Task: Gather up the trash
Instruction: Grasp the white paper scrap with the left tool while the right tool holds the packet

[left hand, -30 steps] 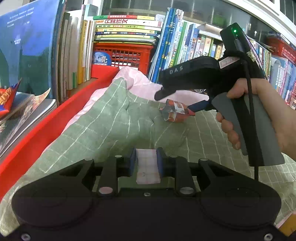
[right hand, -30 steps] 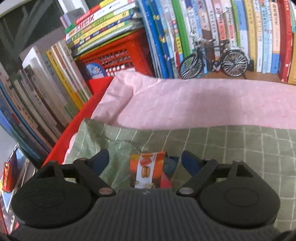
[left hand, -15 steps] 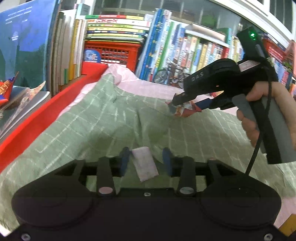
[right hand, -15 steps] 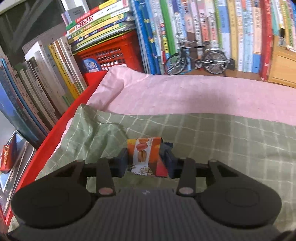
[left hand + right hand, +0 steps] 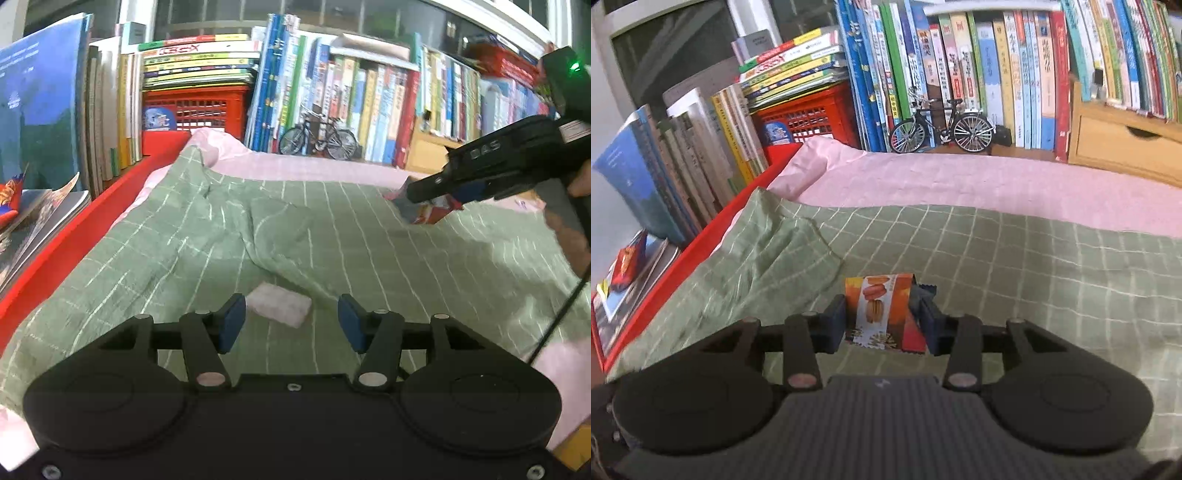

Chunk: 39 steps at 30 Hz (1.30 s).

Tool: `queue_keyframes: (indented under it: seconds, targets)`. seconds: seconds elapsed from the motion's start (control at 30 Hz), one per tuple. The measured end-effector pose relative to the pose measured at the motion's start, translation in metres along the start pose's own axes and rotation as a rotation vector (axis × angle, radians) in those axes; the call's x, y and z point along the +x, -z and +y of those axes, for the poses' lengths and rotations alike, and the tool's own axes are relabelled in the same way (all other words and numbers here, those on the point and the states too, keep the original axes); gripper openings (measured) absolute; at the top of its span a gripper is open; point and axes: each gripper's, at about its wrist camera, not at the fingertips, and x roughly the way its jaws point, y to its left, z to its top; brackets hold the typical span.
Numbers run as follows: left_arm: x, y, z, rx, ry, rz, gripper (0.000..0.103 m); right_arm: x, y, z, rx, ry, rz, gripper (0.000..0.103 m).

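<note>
Left wrist view: the left gripper (image 5: 291, 319) hangs low over a green cloth with a white grid pattern (image 5: 229, 243), its blue-padded jaws spread wide and gripping nothing. A small white folded scrap of paper or tissue (image 5: 279, 304) lies on the cloth between the two pads, nearer the left one, touching neither. At the right edge, the right gripper (image 5: 413, 192), black and held by a person's hand (image 5: 570, 229), pinches an orange snack wrapper (image 5: 430, 212) just above the cloth. Beyond the green cloth lies a pink sheet (image 5: 314, 168), then a red plastic crate (image 5: 195, 109), rows of upright books (image 5: 369, 96) and a small model bicycle (image 5: 317, 134).

Right wrist view: the right gripper (image 5: 884, 321) has its jaws pressed against both sides of the orange snack wrapper printed with macarons (image 5: 882, 312), holding it upright above the green grid cloth (image 5: 1015, 266). Behind are the pink sheet (image 5: 960, 184), the model bicycle (image 5: 942, 127), the red crate (image 5: 809, 114), books (image 5: 979, 66) and a pale wooden drawer box (image 5: 1123, 140).
</note>
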Motion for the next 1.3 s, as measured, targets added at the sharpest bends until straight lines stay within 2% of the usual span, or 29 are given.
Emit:
queue_keyframes:
  seconds: [0.1, 0.2, 0.27, 0.33, 0.4, 0.57, 0.67, 0.83, 0.87, 0.9, 0.93, 0.97, 1.3]
  targets:
    - [-0.014, 0.001, 0.001, -0.031, 0.052, 0.007, 0.056, -0.016, 0.005, -0.006, -0.001, -0.022, -0.016, 0.049]
    - [-0.025, -0.001, 0.002, -0.055, 0.087, -0.005, 0.066, -0.030, 0.009, -0.012, -0.003, -0.030, -0.038, 0.050]
    - [-0.023, -0.002, 0.001, -0.025, 0.050, -0.031, 0.075, -0.039, 0.014, -0.015, -0.020, -0.018, -0.057, 0.050]
    - [-0.014, -0.003, 0.000, 0.007, -0.021, -0.045, 0.076, -0.045, 0.019, -0.018, -0.027, -0.014, -0.063, 0.050]
    - [0.001, -0.004, 0.000, 0.041, -0.044, -0.029, 0.076, -0.050, 0.024, -0.022, -0.015, -0.019, -0.060, 0.050]
    - [0.038, -0.001, -0.002, 0.048, -0.052, 0.063, 0.073, -0.058, 0.035, -0.030, -0.002, -0.023, -0.061, 0.050]
    - [0.043, 0.002, -0.006, 0.086, -0.071, 0.045, 0.073, -0.059, 0.040, -0.034, 0.010, -0.025, -0.056, 0.050]
    - [0.047, 0.002, -0.007, 0.072, -0.070, 0.043, 0.071, -0.061, 0.045, -0.039, 0.025, -0.029, -0.056, 0.050]
    - [0.046, 0.002, -0.008, 0.072, -0.070, 0.040, 0.069, -0.061, 0.046, -0.040, 0.026, -0.029, -0.057, 0.050]
    - [0.046, 0.002, -0.008, 0.073, -0.069, 0.038, 0.060, -0.062, 0.047, -0.040, 0.027, -0.030, -0.057, 0.050]
    - [0.044, 0.002, -0.009, 0.078, -0.068, 0.035, 0.048, -0.062, 0.047, -0.040, 0.027, -0.029, -0.057, 0.050]
    - [0.043, 0.001, -0.011, 0.081, -0.072, 0.035, 0.044, -0.063, 0.048, -0.040, 0.028, -0.030, -0.057, 0.050]
    - [0.024, 0.000, -0.026, 0.099, -0.068, 0.047, 0.044, -0.075, 0.058, -0.036, 0.028, -0.037, -0.057, 0.050]
